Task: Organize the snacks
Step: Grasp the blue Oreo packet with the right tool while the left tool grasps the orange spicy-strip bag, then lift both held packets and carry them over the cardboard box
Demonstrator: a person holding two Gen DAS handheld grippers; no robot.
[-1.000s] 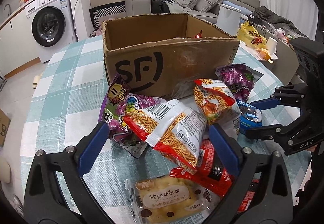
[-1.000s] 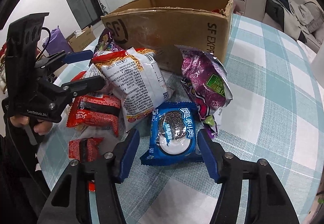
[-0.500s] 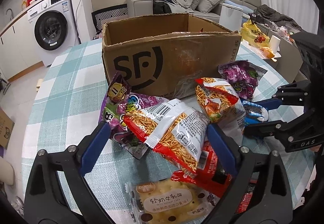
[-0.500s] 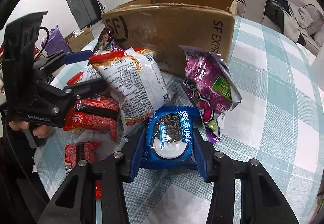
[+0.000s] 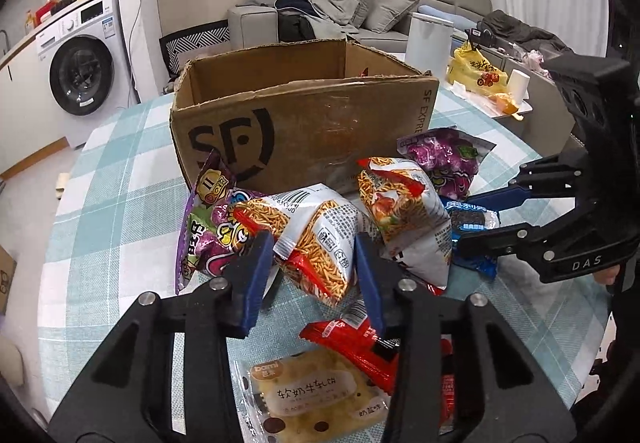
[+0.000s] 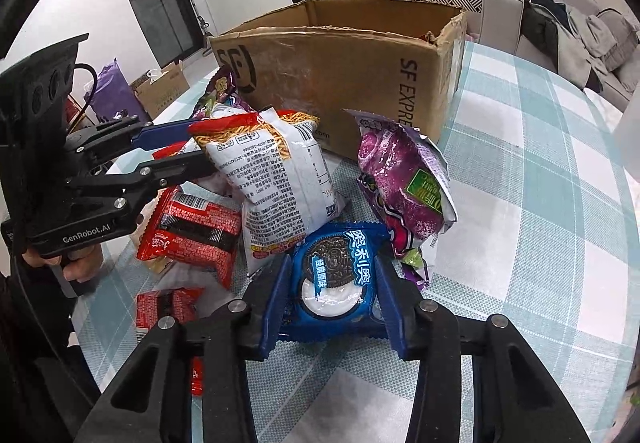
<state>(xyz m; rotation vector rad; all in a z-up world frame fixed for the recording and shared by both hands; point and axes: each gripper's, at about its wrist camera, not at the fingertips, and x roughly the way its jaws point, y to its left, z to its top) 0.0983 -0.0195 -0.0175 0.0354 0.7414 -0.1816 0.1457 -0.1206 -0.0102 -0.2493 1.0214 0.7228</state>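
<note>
Right wrist view, right gripper [image 6: 334,283] jaws clamping Oreo pack [image 6: 336,267], left gripper [image 5: 314,267] jaws pinching noodle bag [image 5: 316,239], SF box [image 5: 304,127].

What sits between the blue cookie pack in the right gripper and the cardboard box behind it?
In the right wrist view, the purple snack bag stands between the blue cookie pack and the cardboard box, with the white noodle bag alongside it.

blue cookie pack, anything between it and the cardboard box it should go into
Yes: the purple snack bag leans right behind the blue cookie pack, in front of the cardboard box. Lifting the pack over it looks clear.
</note>
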